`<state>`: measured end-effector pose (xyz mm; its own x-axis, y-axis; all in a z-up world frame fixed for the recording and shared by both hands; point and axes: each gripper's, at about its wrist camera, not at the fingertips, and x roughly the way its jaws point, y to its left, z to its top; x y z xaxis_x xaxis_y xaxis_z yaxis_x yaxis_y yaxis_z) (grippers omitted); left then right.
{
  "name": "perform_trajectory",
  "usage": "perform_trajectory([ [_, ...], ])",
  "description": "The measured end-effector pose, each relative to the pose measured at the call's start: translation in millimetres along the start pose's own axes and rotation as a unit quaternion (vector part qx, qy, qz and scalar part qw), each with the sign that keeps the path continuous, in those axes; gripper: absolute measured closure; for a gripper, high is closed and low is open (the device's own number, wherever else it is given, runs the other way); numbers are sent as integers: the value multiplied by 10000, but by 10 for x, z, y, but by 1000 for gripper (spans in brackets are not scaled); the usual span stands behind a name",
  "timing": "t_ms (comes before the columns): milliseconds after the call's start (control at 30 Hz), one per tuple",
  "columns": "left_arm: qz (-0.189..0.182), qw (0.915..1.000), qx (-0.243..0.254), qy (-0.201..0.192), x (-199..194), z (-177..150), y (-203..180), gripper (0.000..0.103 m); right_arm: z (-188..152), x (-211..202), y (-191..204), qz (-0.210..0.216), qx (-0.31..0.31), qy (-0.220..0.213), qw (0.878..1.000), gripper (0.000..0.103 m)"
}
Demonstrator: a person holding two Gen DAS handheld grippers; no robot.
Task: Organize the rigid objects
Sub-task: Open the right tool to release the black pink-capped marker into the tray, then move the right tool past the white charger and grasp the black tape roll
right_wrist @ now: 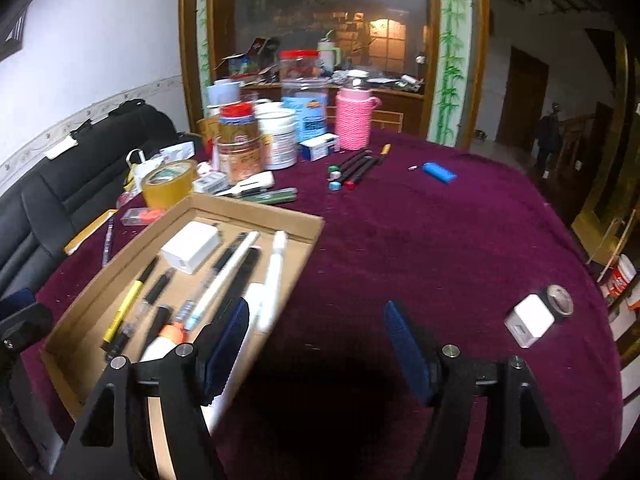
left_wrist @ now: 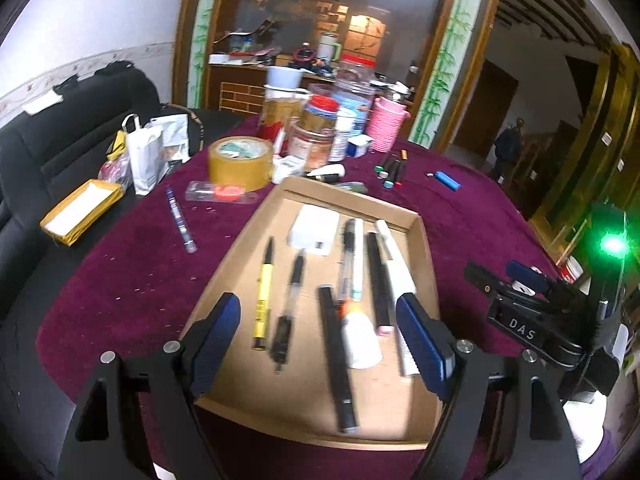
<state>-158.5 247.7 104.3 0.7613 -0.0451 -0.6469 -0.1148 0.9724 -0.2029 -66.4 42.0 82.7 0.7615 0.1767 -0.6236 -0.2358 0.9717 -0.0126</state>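
Both your left gripper and right gripper stand open, empty; pens lie inside the cardboard tray.

"DAS" in white on the right hand-held gripper

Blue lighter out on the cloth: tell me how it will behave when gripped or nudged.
The blue lighter looks small and rigid, so probably light and stiff. Its flat, boxy sides suggest it slides rather than rolls. The purple cloth looks napped, so a push would likely drag.
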Motion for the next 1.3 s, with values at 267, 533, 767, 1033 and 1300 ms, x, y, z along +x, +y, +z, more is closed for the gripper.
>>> perform_trajectory([
  [267, -89, 9989, 451, 90, 58, 8, -541, 24, -102, -179, -443, -513, -21, -355, 9980, 22],
  [533, -142, 9959, 870, 218, 174, -11, -1029, 24, -142, -249, -890, -746, 146, -460, 9960, 19],
  [767, -173, 9929, 1130, 332, 279, -33, -1354, 24, -142, -249, -1257, -915, 335, -472, 9941, 19],
  [1033, -198, 9895, 1323, 544, 455, -72, -1608, 24, -155, -193, -1582, -1076, 483, -417, 9921, 19],
  [1300, -246, 9847, 1535, 788, 675, -145, -1855, 24, -195, -108, -1796, -1177, 595, -294, 9908, 19],
])
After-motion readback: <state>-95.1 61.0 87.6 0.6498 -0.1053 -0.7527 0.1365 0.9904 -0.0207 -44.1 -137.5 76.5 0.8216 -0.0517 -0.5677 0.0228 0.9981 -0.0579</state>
